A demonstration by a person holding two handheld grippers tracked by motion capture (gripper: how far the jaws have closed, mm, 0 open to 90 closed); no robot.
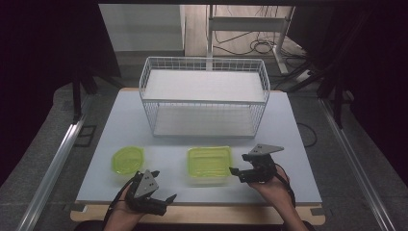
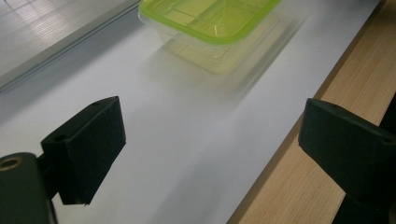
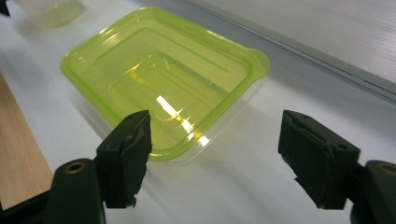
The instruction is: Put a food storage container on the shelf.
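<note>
Green-lidded container (image 1: 209, 164) sits lower centre in the high view, right gripper (image 1: 235, 173) just beside it, left gripper (image 1: 163, 185) lower left. Left gripper view: jaws spread, container (image 2: 210, 28) at top. Right gripper view: jaws spread, container (image 3: 163, 79) centre, unpinched.

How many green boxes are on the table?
2. The rectangular green-lidded container sits near the table's front middle, just left of the right gripper. The smaller rounded green container sits to its left, just beyond the left gripper. The wire basket looks empty.
</note>
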